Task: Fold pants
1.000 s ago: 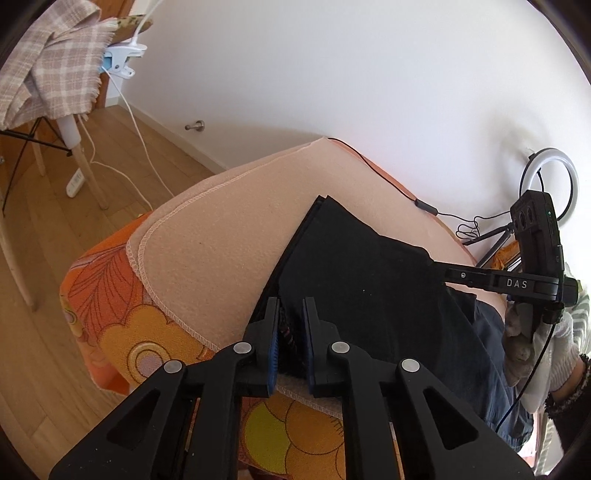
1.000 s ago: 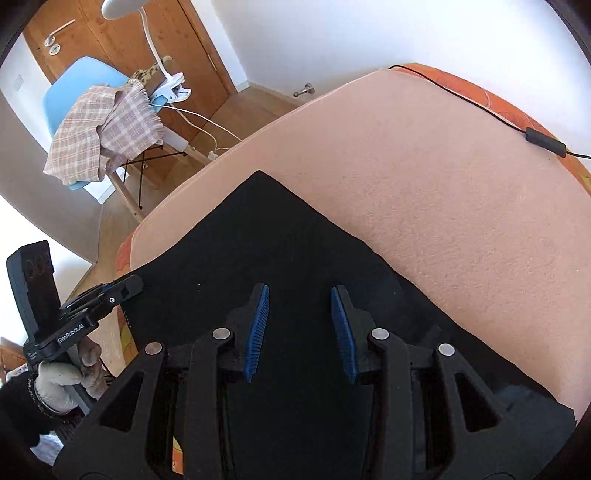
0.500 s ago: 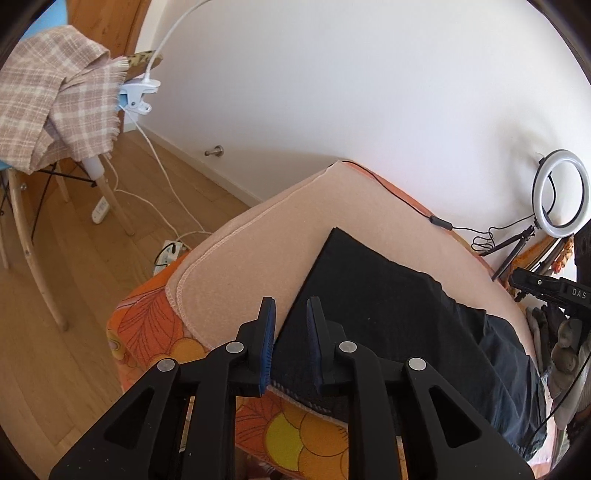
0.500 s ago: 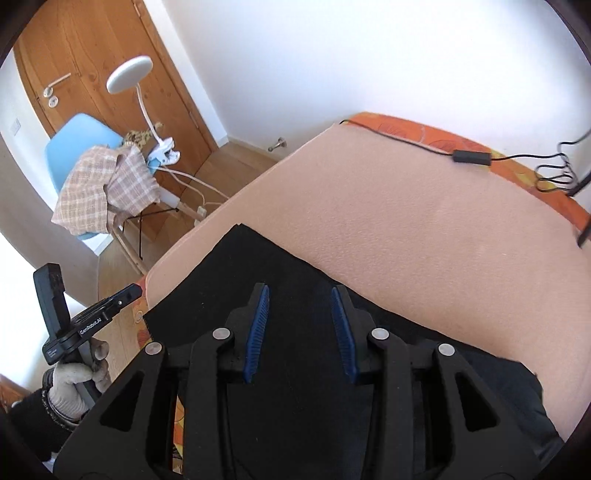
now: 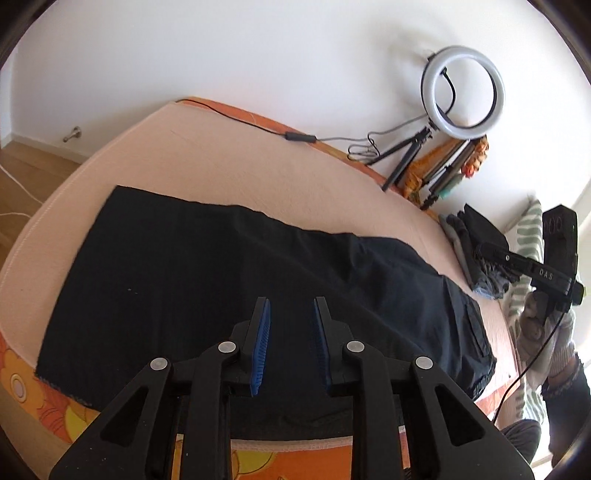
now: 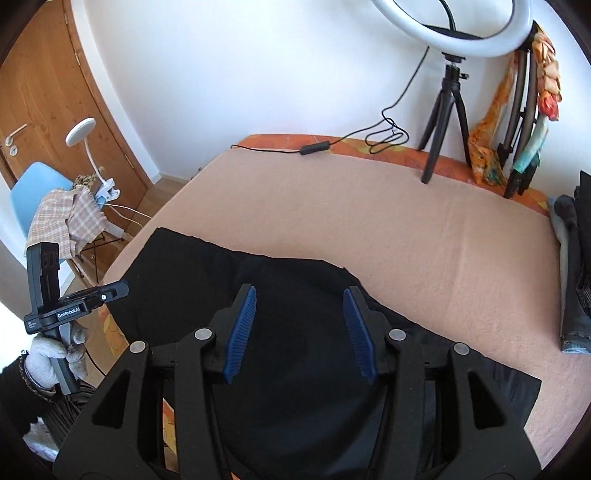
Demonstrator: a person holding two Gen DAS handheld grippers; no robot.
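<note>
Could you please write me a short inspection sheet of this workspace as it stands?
Surface: bed under a peach blanket.
Job's things: black pants lying flat along the near edge.
Clutter: stack of folded clothes at one end.
Grippers: left tongs open over the pants, holding nothing; right tongs open wider, holding nothing.
Cables: black cord along the wall side.
Surroundings: ring light on a tripod, blue chair, wooden door.

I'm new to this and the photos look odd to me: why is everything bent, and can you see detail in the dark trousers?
Left wrist view: fisheye lens curves the peach blanket's edge; the black pants show faint folds, slightly soft. Right wrist view: corners vignetted, the white ring light glares, pants nearly featureless black.
</note>
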